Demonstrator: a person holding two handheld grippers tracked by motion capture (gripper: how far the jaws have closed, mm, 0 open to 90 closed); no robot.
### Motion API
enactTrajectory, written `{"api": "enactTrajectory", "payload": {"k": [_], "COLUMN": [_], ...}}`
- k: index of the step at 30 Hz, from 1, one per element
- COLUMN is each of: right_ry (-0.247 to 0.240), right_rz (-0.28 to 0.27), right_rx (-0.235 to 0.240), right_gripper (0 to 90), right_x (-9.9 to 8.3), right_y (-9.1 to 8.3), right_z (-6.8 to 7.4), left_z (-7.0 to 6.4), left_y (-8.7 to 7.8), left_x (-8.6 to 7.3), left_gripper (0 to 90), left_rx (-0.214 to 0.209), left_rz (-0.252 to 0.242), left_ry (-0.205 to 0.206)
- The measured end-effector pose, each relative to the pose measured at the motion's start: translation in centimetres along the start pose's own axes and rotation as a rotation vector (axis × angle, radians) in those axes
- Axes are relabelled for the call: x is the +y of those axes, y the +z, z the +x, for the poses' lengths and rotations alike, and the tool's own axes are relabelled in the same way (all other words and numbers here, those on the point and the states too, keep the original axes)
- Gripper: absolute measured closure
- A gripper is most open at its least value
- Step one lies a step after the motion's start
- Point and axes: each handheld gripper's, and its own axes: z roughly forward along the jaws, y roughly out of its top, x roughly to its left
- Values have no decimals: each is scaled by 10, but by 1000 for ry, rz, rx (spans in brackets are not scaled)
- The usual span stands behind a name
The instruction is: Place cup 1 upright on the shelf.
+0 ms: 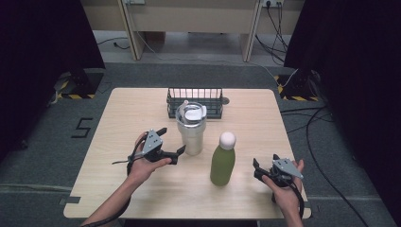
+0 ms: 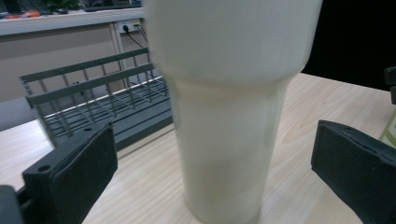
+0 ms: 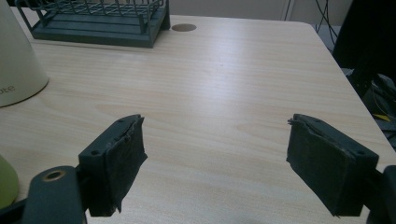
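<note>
Tumbler (image 2: 233, 116) between wide-spread left claw (image 1: 171, 142) jaws, untouched; right claw (image 3: 215, 163) wide, empty.

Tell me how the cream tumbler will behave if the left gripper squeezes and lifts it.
The tumbler looks rigid, so it should not give. Its smooth wall may slip against the pads. It is wider at the top than at the base, so a low grip could let it tip. The left gripper stands open around it.

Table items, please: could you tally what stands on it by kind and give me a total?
Tumbler: 1
Green bottle: 1
Wire basket: 1
Total: 3, not counting the left gripper and right gripper, both held with fingers apart.
</note>
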Motion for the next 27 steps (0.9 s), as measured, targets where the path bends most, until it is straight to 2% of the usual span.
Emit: {"api": "enactTrajectory", "payload": {"k": [3,13,23,27], "right_ry": [0,-1,-2,-3], "right_rz": [3,4,8,12], "right_rx": [-9,-7,-2,-8], "right_gripper": [189,188,188,188], "right_x": [0,-1,-1,-2], "right_y": [0,1,2,2], "right_z": [-1,-1,1,0], "left_z": [-2,-9,-8,-7], "left_y": [14,40,58,64], "left_x": [3,3,4,2], "left_gripper": [0,0,0,8], "left_rx": [-17,-48,-42,-34], "left_rz": [2,19,13,5], "left_ry": [3,22,27,14]}}
